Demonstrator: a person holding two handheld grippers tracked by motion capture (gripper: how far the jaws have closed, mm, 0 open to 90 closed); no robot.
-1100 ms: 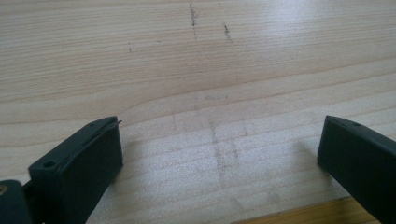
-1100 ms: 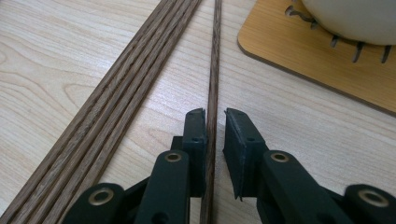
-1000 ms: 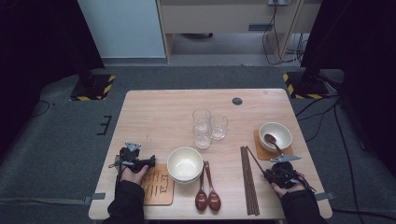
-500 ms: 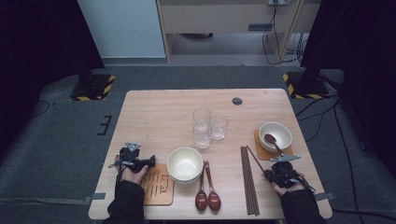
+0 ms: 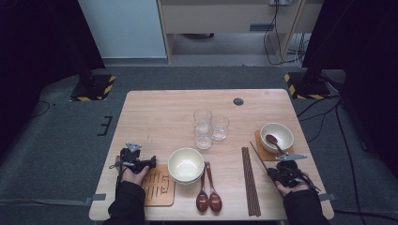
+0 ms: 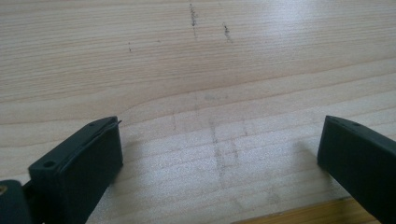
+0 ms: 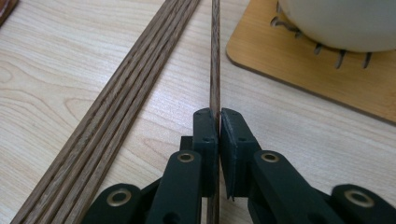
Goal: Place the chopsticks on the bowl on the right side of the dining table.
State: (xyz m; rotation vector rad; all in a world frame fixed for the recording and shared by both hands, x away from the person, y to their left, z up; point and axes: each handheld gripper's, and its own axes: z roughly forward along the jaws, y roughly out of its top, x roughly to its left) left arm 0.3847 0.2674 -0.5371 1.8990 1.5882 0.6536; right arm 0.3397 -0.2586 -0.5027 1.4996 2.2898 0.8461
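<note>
In the right gripper view my right gripper (image 7: 219, 121) is shut on a single dark wooden chopstick (image 7: 215, 56) that runs straight ahead from between the jaws, low over the table. From above, that chopstick (image 5: 259, 154) slants up-left from the right gripper (image 5: 271, 171) toward a wooden coaster (image 5: 261, 149). A bundle of several chopsticks (image 7: 126, 102) lies just left of it on the table (image 5: 164, 112). My left gripper (image 6: 219, 154) stands open over bare wood, nothing between its jaws. It sits at the front left (image 5: 151, 163), beside a second coaster (image 5: 159, 187).
A white bowl (image 5: 277, 136) holding a brown spoon rests on the right coaster (image 7: 299, 70). A larger cream bowl (image 5: 186, 164) and two brown spoons (image 5: 209, 197) lie front centre. Two glasses (image 5: 202, 126) stand mid-table, with the chopstick bundle (image 5: 250, 180) to their front right.
</note>
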